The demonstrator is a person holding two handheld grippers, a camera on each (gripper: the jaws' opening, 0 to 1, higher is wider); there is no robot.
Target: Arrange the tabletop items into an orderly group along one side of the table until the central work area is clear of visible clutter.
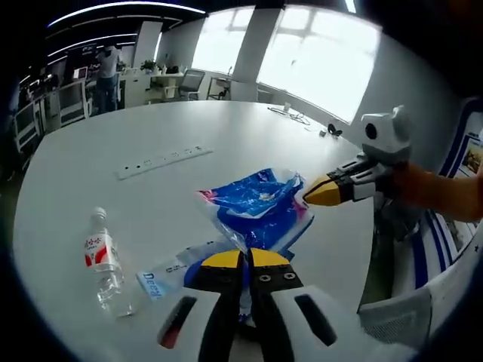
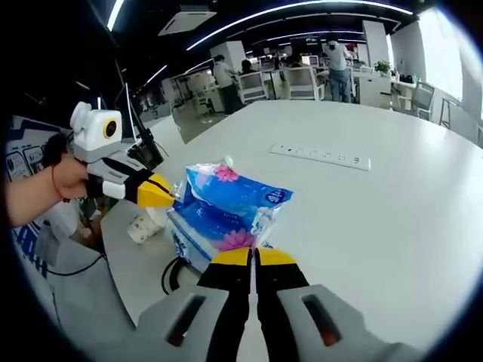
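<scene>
A blue plastic tissue pack [image 1: 260, 207] lies near the table's edge, crumpled, with pink flowers printed on it [image 2: 230, 200]. In the left gripper view my left gripper [image 1: 243, 259] is shut on the pack's near wrapper. My right gripper [image 1: 308, 194] comes in from the right there, its yellow tip pinched on the pack's far corner. In the right gripper view my right gripper [image 2: 253, 257] is shut on the wrapper's near edge. The left gripper [image 2: 172, 193] meets the pack's left end there. A clear water bottle [image 1: 106, 264] with a red-and-white label lies left of the pack.
A white power strip [image 1: 162, 160] [image 2: 321, 156] lies mid-table. A flat light-blue wrapper [image 1: 162, 279] sits beside the bottle. A paper cup [image 2: 143, 226] and a black cable [image 2: 170, 275] are at the table's edge. Office desks, chairs and people stand far behind.
</scene>
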